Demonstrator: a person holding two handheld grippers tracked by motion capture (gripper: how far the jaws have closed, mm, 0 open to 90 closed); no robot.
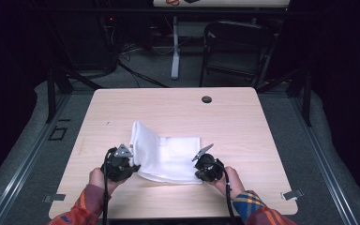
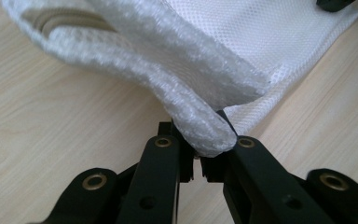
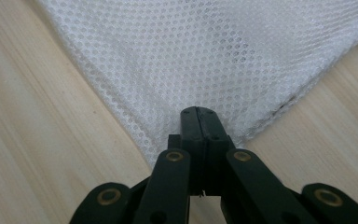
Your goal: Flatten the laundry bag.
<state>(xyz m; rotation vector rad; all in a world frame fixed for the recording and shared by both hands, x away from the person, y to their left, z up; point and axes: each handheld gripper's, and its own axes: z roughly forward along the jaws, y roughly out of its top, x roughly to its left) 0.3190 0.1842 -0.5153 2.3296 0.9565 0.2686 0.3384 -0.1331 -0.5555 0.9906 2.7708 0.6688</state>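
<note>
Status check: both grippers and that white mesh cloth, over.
Left gripper shut on white mesh cloth, near-left corner. Right gripper shut on near-right corner. Nothing in the way.

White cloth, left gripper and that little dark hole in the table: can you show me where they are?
white cloth (image 1: 173, 157), high view, on its flat middle.
left gripper (image 2: 207, 140), left gripper view, at the jaw tips pinching the cloth's thick folded edge.
dark hole (image 1: 206, 99), high view, on its centre, near the table's far edge.

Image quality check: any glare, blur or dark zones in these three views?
High view: table evenly lit, surroundings nearly black, white cloth slightly blown out, soft overall. Left gripper view: cloth fold near the tongs blurred, weave sharper farther off. Right gripper view: mesh crisp, no glare, soft shadow beside the tongs.
</note>
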